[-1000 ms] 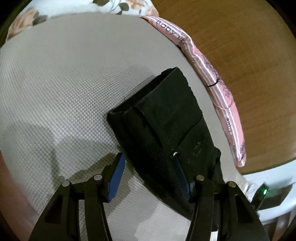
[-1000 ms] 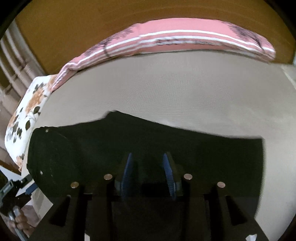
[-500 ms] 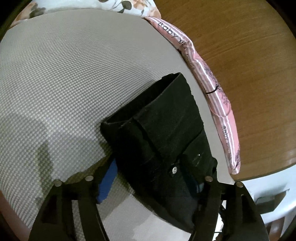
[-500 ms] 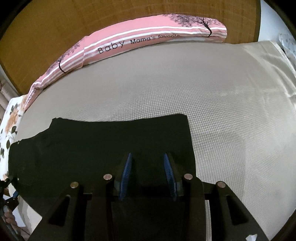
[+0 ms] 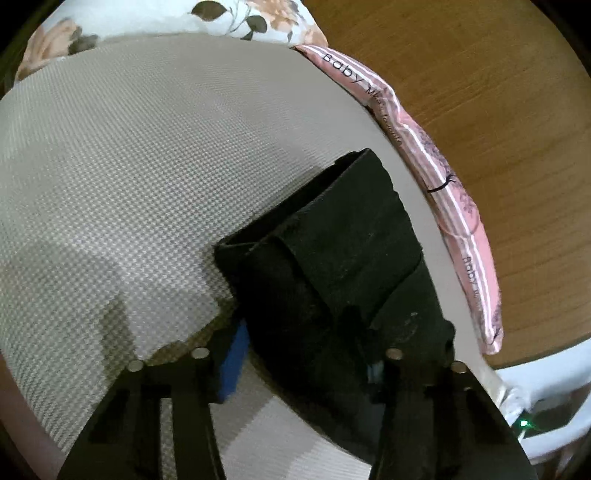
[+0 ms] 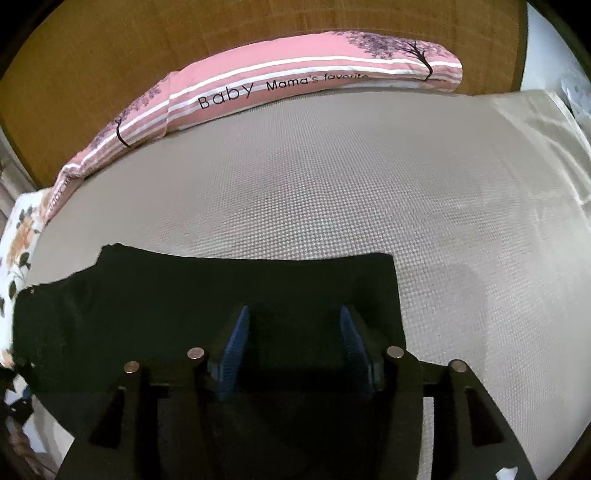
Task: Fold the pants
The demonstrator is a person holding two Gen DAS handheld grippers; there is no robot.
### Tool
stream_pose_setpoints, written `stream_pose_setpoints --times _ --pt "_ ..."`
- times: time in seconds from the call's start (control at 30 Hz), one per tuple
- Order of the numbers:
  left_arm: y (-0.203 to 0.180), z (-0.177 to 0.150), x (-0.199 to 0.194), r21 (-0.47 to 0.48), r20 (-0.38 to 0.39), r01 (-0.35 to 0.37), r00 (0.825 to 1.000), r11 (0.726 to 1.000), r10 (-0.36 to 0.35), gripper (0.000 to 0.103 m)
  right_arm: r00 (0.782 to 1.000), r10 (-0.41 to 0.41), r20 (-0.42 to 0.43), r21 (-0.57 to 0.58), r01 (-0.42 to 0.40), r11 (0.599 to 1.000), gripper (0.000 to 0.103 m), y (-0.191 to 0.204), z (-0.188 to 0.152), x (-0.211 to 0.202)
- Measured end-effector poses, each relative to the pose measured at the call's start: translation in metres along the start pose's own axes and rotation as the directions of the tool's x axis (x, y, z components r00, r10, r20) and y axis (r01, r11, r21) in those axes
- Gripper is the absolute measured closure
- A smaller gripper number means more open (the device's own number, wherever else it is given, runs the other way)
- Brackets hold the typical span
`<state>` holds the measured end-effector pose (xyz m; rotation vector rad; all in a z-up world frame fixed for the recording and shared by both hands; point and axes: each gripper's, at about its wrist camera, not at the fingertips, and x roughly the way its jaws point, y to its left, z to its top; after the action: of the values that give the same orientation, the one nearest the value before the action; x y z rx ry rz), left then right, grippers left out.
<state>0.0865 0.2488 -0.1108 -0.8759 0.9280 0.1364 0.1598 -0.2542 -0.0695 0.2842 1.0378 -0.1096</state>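
Black pants [image 5: 332,258], folded into a thick stack, lie on a grey textured mat [image 5: 129,184]. My left gripper [image 5: 299,325] straddles the stack's near end and its jaws are closing. Its left blue pad [image 5: 232,365] touches the cloth's edge, and cloth covers its right finger. In the right wrist view the pants [image 6: 184,295] spread flat from the left as far as my right gripper [image 6: 294,314]. That gripper's jaws are opening. Its blue pads [image 6: 236,350] stand apart over the dark cloth and pinch nothing that I can see.
A pink striped pillow [image 6: 295,85] printed "Baby" runs along the mat's far edge against a wooden board [image 6: 92,55]. A floral pillow [image 5: 240,14] lies beyond the mat. Bare mat [image 6: 443,221] stretches to the right of the pants. A white object with a green light [image 5: 524,422] sits low right.
The left jaws widened, then narrowed onto the pants' near end. The right gripper's view shifted so that the pants' right edge now sits by its fingers, and its pads have spread apart.
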Motion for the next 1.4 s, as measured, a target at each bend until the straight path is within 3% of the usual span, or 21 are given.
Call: stream_pose_setpoints --times 0.17,0.5,0.67,0.8,1.0,1.17,1.4 --pt "0.002 0.000 -0.004 -0.013 -0.003 0.008 1.000 1.000 -0.008 0.065 1.000 0.030 0.000 0.038 -0.030 0.999 0.051 -0.003 -0.008 -0.009" --pt "0.003 0.003 -0.017 -0.054 0.002 0.149 0.989 0.987 -0.150 0.065 0.998 0.069 -0.009 0.067 -0.068 0.995 0.049 -0.010 -0.026 -0.019" --pt "0.007 0.009 -0.006 -0.027 -0.071 0.168 0.983 0.985 -0.169 0.054 0.996 0.083 -0.011 0.077 -0.082 0.994 0.049 -0.010 -0.028 -0.019" --pt "0.021 0.011 0.002 -0.115 -0.116 0.178 0.975 0.977 -0.191 0.053 0.995 0.096 -0.019 0.076 -0.094 0.993 0.048 -0.007 -0.031 -0.019" --pt "0.029 0.005 -0.002 -0.119 -0.082 0.211 0.972 0.970 -0.221 0.051 0.994 0.110 -0.023 0.077 -0.108 0.991 0.048 -0.005 -0.033 -0.019" --pt "0.021 0.009 0.002 -0.089 -0.089 0.205 0.973 0.975 -0.212 0.044 0.993 0.120 -0.017 0.085 -0.119 0.989 0.048 -0.006 -0.033 -0.019" --pt "0.010 0.017 0.009 -0.092 -0.059 0.176 0.982 0.980 -0.182 0.043 0.991 0.130 -0.010 0.100 -0.129 0.987 0.048 -0.008 -0.035 -0.022"
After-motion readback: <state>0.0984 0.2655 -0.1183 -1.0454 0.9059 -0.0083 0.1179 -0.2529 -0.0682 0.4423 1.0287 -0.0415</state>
